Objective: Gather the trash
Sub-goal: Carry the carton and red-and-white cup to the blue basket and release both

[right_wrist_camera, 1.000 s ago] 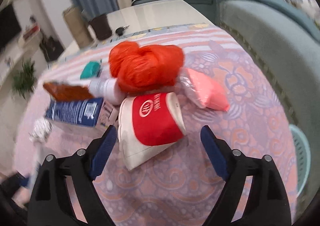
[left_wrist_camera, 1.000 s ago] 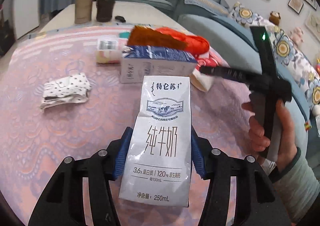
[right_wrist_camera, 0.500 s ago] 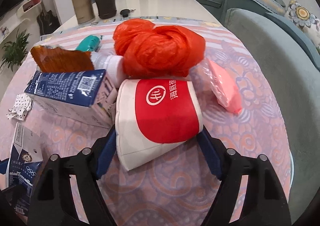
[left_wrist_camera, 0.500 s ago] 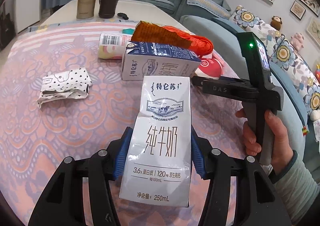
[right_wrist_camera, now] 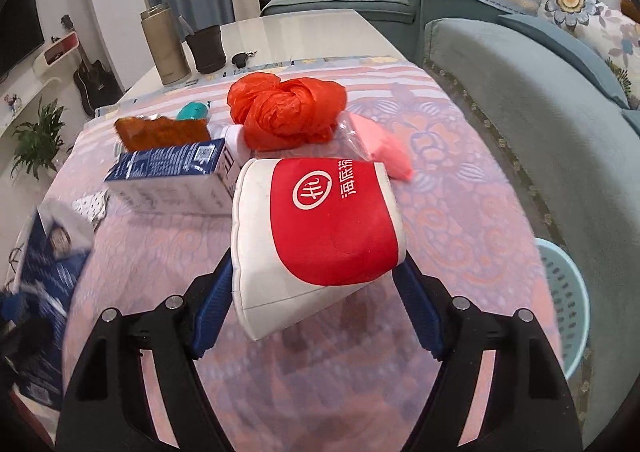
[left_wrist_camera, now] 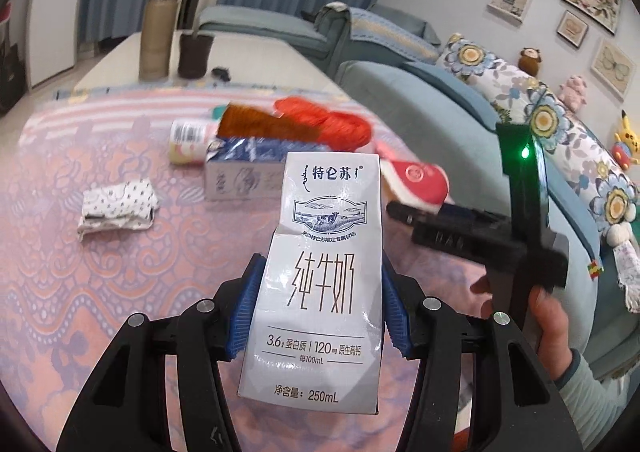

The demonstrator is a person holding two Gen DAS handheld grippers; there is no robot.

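The milk carton [left_wrist_camera: 320, 280] is made of coated card with a smooth, faintly glossy face, creased near its top. The crushed cup [right_wrist_camera: 316, 236] looks like matt paper. A thin, shiny plastic bag [right_wrist_camera: 286, 112] is seen crumpled on the tablecloth [right_wrist_camera: 460, 212] — woven, matt cloth — while the flask [right_wrist_camera: 164, 44] appears brushed metal.

Left tool [left_wrist_camera: 316, 308]: black moulded arms, ribbed blue pads on the inner faces, round silver screw heads along the linkage. Right tool [right_wrist_camera: 318, 304]: same black frame, same blue ribbed pads, silver screws at the joints. From the left wrist view, showed a flat black body with faint raised lettering, an upright black bar, a lit green lamp [left_wrist_camera: 525, 151]. Hand [left_wrist_camera: 550, 326] wore a pale grey-green sleeve [left_wrist_camera: 588, 400] with a darker cuff.
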